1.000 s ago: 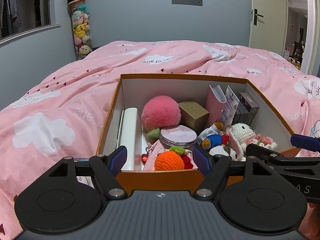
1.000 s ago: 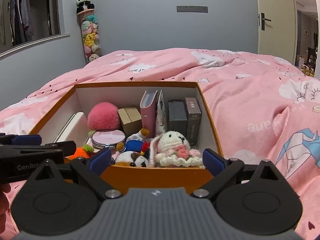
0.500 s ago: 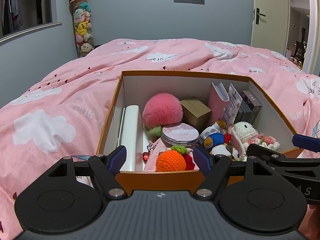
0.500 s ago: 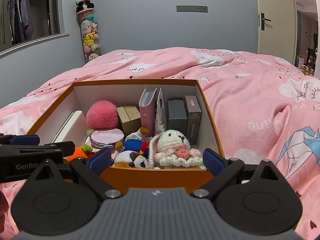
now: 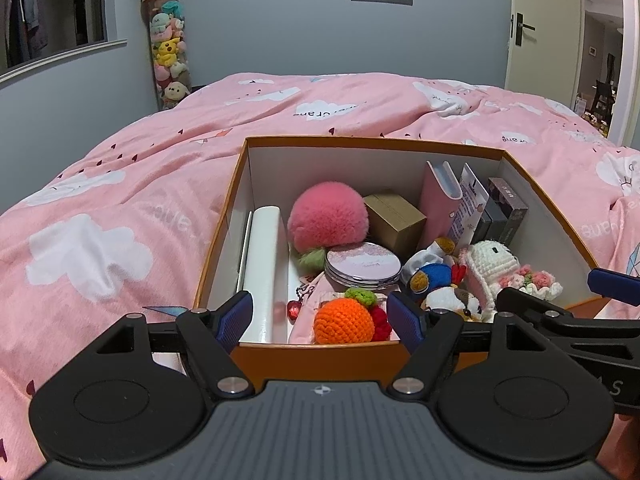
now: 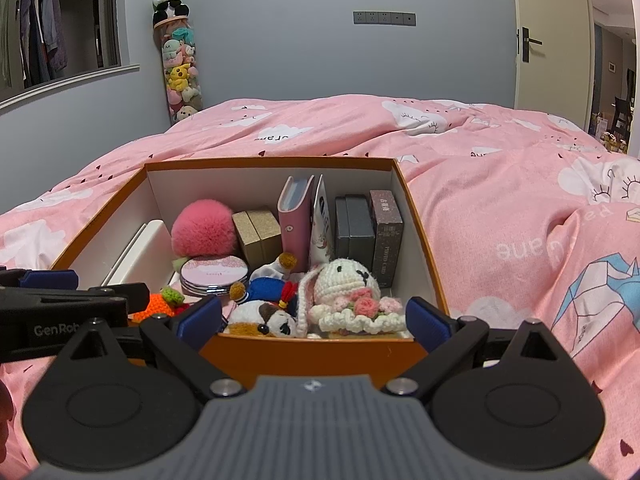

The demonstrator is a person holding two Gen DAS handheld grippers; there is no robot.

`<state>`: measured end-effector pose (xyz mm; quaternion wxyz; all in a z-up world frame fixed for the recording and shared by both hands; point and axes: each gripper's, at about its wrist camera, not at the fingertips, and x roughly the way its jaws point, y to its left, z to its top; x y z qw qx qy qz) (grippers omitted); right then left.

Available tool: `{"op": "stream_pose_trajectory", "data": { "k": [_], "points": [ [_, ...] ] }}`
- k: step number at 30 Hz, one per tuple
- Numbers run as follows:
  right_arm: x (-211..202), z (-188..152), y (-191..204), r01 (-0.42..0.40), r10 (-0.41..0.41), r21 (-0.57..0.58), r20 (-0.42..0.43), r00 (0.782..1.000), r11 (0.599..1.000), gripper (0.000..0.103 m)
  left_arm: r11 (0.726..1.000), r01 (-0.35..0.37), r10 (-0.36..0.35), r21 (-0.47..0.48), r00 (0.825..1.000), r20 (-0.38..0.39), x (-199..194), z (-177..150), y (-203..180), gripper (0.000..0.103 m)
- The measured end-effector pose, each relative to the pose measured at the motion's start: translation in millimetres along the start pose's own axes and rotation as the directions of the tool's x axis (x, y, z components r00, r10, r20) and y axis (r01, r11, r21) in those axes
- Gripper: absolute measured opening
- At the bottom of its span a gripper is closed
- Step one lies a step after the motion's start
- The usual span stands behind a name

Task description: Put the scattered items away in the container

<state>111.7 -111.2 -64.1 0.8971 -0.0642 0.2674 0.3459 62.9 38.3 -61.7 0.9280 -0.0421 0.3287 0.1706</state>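
Observation:
An orange box [image 5: 320, 358] [image 6: 424, 236] with white inner walls sits on the pink bed. It holds a pink pompom [image 5: 326, 216] [image 6: 202, 230], a round compact [image 5: 362, 266], a crocheted orange [image 5: 344, 320], a white crocheted bunny [image 6: 346, 282], a pink notebook [image 6: 296, 220], small boxes and other plush toys. My left gripper [image 5: 322, 320] is open at the box's near wall, nothing between its fingers. My right gripper [image 6: 314, 316] is open too, just before the near wall, empty.
A pink duvet [image 5: 100, 216] with white clouds covers the bed all around the box. A tall tube of plush toys [image 6: 180, 76] topped by a panda stands by the far wall. A door [image 6: 550, 32] stands open at the right.
Both grippers have risen a little over the box, so more of its contents shows. Their jaws stayed open and nothing in the box moved.

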Motion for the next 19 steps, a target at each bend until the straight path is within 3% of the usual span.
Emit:
{"op": "stream_pose_trajectory", "data": {
  "k": [19],
  "points": [
    [-0.3, -0.1, 0.1, 0.000, 0.000, -0.001, 0.000, 1.000, 1.000, 0.099, 1.000, -0.017, 0.017, -0.004, 1.000, 0.002, -0.7, -0.6, 0.3, 0.087]
  ]
}}
